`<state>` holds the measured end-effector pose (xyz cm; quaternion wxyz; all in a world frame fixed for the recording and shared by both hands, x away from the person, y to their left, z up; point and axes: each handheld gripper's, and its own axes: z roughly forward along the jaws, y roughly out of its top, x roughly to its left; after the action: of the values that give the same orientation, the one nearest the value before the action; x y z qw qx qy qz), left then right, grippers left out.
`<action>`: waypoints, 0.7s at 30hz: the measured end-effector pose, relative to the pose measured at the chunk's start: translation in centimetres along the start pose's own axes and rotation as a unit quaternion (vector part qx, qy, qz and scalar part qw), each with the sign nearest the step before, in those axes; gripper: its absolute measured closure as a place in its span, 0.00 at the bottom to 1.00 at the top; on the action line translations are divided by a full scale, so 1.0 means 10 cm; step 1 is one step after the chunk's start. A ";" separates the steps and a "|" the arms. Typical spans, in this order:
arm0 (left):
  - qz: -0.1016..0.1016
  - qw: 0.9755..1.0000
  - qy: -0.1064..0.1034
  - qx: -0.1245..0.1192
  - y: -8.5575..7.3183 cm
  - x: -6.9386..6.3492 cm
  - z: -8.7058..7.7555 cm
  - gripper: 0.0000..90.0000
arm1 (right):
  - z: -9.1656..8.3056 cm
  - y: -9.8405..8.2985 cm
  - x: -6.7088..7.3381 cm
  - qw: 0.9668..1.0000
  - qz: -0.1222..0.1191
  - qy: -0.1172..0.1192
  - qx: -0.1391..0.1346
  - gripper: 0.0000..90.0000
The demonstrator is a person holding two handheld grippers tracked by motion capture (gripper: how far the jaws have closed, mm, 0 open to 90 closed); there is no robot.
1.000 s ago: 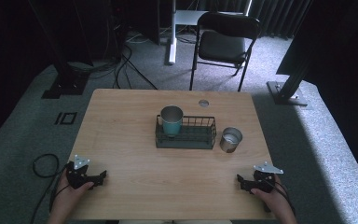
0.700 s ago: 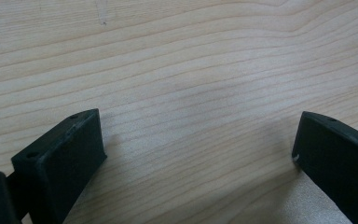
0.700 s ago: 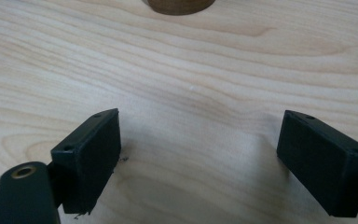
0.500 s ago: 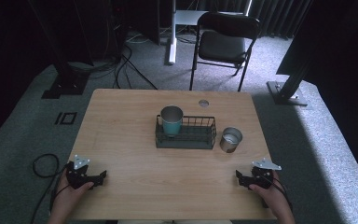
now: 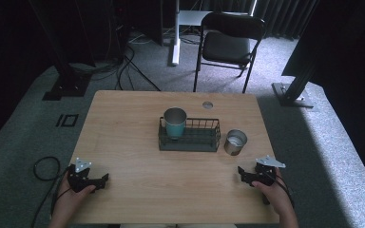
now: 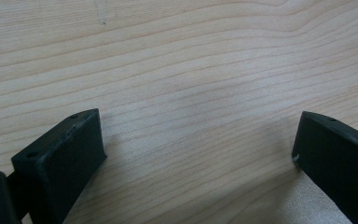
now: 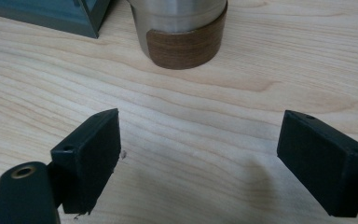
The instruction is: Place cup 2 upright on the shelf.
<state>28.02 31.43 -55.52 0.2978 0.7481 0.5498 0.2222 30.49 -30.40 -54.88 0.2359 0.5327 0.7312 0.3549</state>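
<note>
High view first: two tools, left tool [image 5: 95,182] and right tool [image 5: 248,176], both parked near the person on the bench [image 5: 123,128]. Two cups total: one steel cup [image 5: 235,142] standing bare on the bench just right of the one wire basket [image 5: 189,135], and one teal cup [image 5: 175,122] upright in the basket's left end.

Left gripper view: jaws spread wide, nothing between them, just wood grain.

Right gripper view: also released, jaws wide apart, with the steel cup [image 7: 182,29] straight ahead, a little way off. I'd guess it's light, rigid and kinda slippery on the bare metal, so squeezing across the wood-look band at the base seems safer.
</note>
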 end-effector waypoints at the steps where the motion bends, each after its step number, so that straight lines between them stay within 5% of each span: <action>1: 0.000 1.000 0.000 0.000 0.00 0.00 0.00 0.03 | 0.01 0.00 0.00 1.000 -0.001 0.000 0.000 0.15; 21: 0.000 1.000 0.000 0.001 0.00 0.00 0.00 0.03 | 0.12 0.22 0.06 0.999 0.003 0.010 -0.041 0.14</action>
<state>28.02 31.43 -55.51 0.2972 0.7484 0.5497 0.2220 32.49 -29.15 -53.95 0.2489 0.5212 0.7167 0.3908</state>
